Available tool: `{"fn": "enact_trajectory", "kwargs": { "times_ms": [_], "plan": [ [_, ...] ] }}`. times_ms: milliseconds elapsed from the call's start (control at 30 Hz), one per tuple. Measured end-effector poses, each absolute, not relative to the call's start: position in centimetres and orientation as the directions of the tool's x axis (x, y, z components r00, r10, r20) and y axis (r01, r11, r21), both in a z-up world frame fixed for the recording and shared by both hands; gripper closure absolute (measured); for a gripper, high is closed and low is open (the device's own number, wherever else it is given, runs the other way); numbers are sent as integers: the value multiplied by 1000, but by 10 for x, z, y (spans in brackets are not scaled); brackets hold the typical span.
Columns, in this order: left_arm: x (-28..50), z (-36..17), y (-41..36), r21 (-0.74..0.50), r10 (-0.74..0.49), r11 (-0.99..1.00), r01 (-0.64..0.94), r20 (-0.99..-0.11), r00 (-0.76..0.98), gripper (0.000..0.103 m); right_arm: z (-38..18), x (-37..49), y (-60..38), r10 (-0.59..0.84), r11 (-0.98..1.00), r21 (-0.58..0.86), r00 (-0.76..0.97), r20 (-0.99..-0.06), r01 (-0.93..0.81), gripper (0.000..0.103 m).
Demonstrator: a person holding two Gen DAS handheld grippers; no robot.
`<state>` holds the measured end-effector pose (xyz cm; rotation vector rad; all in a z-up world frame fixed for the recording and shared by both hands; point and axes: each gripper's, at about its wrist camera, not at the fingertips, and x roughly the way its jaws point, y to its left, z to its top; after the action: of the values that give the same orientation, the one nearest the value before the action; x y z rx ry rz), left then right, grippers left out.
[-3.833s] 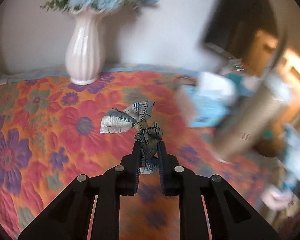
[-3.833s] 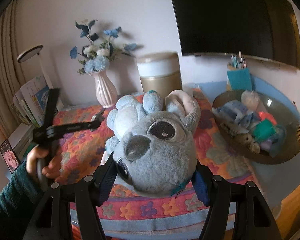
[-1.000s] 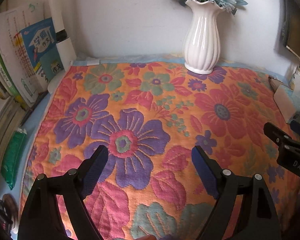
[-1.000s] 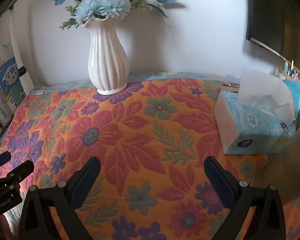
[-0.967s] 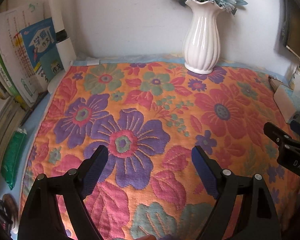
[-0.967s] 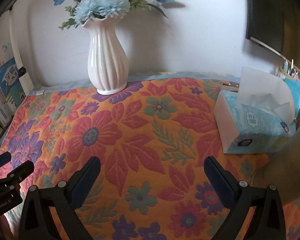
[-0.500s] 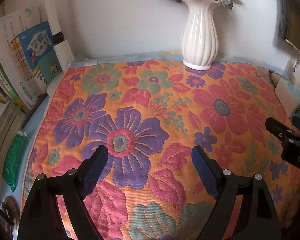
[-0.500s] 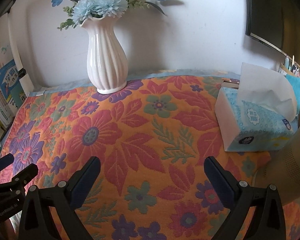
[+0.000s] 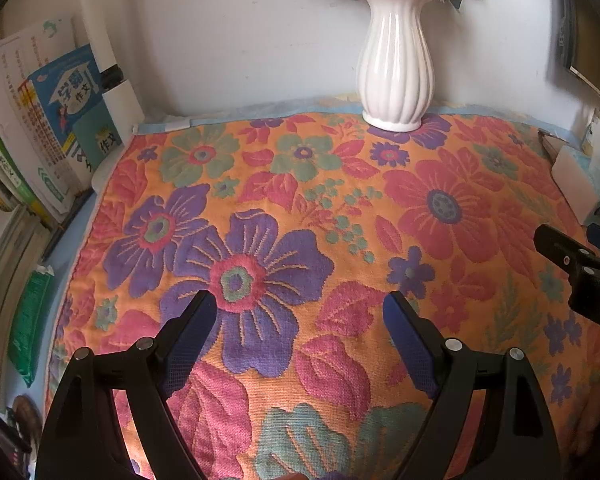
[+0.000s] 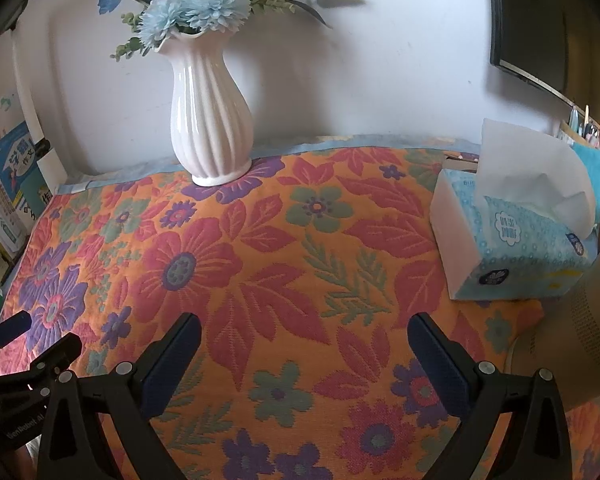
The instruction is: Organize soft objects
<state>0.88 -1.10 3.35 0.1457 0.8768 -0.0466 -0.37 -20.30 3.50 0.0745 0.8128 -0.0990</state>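
Clearly, "作文" on blue book (image 9: 74,98), upright

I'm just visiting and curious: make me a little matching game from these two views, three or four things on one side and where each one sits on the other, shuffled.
Things:
1. white ribbed vase
2. tissue box
3. books
4. left gripper

Places:
A. at the right side of the floral cloth
B. leaning upright beside the cloth's left edge
C. at the back of the cloth, by the wall
D. open and empty above a purple flower

Pairs: 1-C, 2-A, 3-B, 4-D
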Motion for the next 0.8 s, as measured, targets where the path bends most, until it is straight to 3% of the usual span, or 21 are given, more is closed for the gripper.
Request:
{"fn": "enact_trajectory", "kwargs": {
  "times_ms": [800],
  "plan": [
    [9, 27, -13, 130, 35, 986, 105, -777, 629, 19, 35, -5, -201, -57, 990, 48, 673, -737, 135, 0]
  ]
}}
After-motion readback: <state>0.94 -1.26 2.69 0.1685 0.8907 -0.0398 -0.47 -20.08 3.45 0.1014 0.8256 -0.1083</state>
